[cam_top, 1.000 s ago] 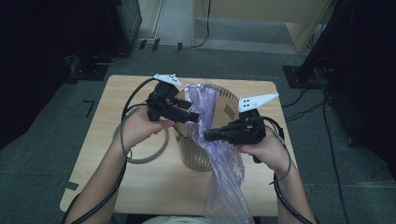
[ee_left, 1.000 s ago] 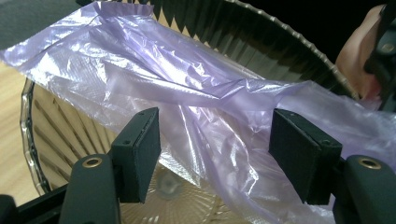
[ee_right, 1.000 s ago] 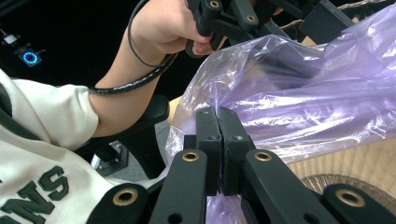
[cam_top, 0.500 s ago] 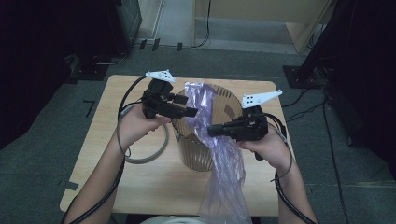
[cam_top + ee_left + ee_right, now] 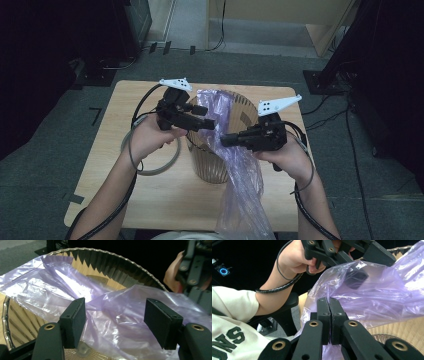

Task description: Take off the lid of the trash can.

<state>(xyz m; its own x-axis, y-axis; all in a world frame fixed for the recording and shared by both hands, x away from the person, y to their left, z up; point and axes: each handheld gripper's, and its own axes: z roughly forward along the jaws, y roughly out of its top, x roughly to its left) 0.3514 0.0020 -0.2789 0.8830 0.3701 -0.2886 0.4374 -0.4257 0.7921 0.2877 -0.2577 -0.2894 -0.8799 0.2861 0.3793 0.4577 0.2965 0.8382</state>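
A slatted wooden basket (image 5: 210,165) stands mid-table with a thin purple plastic bag (image 5: 242,185) draped over its rim and hanging down off the near table edge. My left gripper (image 5: 210,124) is at the rim's left. Its jaws (image 5: 116,315) are open and straddle a fold of the bag (image 5: 50,290) above the basket rim (image 5: 105,255). My right gripper (image 5: 225,140) comes in from the right. Its jaws (image 5: 329,307) are shut on the bag's film (image 5: 382,295), and beyond them one pad of the left gripper (image 5: 368,265) shows through the plastic.
The light wooden table (image 5: 150,200) carries a grey cable loop (image 5: 150,162) left of the basket. Dark equipment and cables stand on the floor around the table. The person's forearms reach in from the near edge.
Both grippers have shifted only slightly at the basket's rim. The right one keeps its hold on the bag, and the left stays open.
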